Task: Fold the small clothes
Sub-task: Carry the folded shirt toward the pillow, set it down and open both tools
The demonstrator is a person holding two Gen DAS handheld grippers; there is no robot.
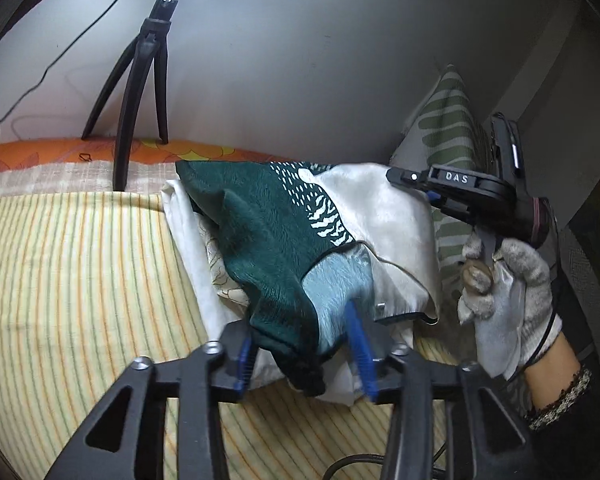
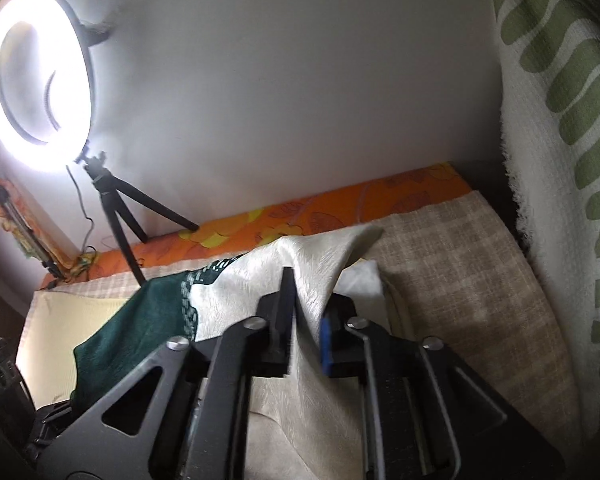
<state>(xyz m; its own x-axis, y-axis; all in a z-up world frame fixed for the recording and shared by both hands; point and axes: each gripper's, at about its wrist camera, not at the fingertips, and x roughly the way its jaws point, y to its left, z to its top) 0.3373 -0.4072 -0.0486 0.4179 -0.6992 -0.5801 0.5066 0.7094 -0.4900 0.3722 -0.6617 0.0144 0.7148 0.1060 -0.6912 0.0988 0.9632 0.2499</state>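
Observation:
A small garment (image 1: 268,232) in dark green, teal and cream lies bunched on the striped sheet (image 1: 80,260), on top of a white cloth (image 1: 188,240). My left gripper (image 1: 302,354) stands open at the garment's near end; the dark green hem hangs loosely between its blue pads (image 1: 360,344). A gloved hand (image 1: 508,280) holds my right gripper (image 1: 404,178) at the garment's far right corner. In the right wrist view my right gripper (image 2: 306,326) is partly open, and a raised fold of the cream part of the garment (image 2: 260,280) stands between its fingers.
A ring light on a black tripod (image 1: 140,92) (image 2: 36,80) stands at the back by the wall. A cushion with green leaf print (image 1: 448,120) (image 2: 560,120) leans on the right. An orange floral edge (image 1: 60,152) borders the bed. A black cable (image 1: 360,464) lies near me.

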